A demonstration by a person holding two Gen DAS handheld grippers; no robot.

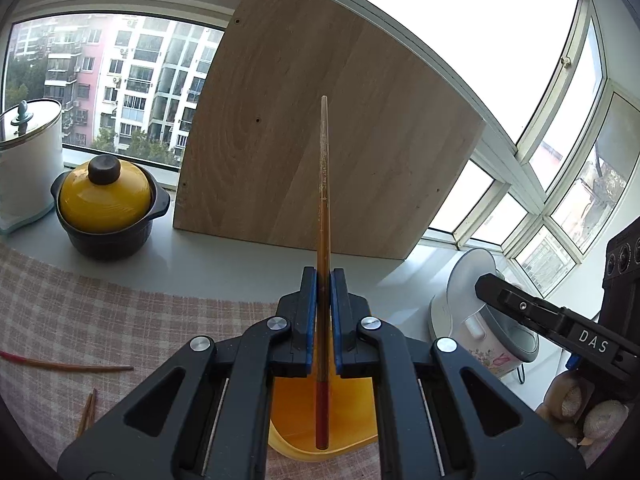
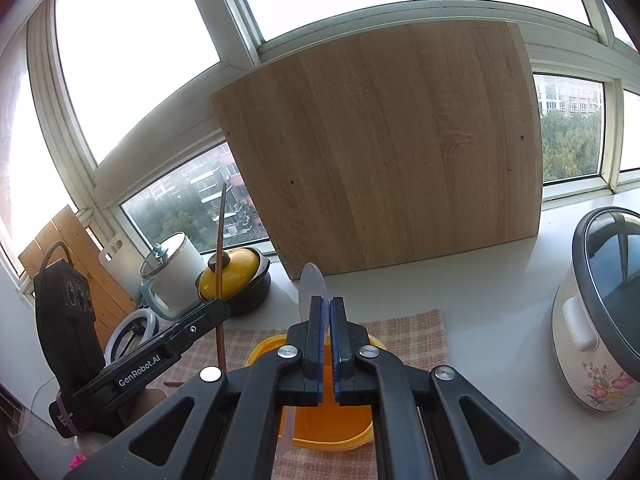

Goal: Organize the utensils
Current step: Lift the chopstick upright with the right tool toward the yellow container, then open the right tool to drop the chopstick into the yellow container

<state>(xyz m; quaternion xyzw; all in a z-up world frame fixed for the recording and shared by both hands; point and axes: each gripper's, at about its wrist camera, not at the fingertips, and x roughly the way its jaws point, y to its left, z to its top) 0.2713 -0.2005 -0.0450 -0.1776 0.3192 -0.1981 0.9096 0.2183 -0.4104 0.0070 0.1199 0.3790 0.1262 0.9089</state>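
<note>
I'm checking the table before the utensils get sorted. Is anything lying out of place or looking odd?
Yes. Loose chopsticks lie scattered on the checked cloth rather than in the yellow container. One lies flat and alone; another pair sits apart nearer the edge. I see nothing spilled or broken.

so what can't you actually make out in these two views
- Inside of the yellow container: both wrist views, blocked by the gripper bodies.
- Translucent utensil in the right gripper: right view, its handle is hidden between the pads, so I cannot tell its type.
- Chopsticks on the checked cloth: left view, cut by the fisheye edge.
</note>
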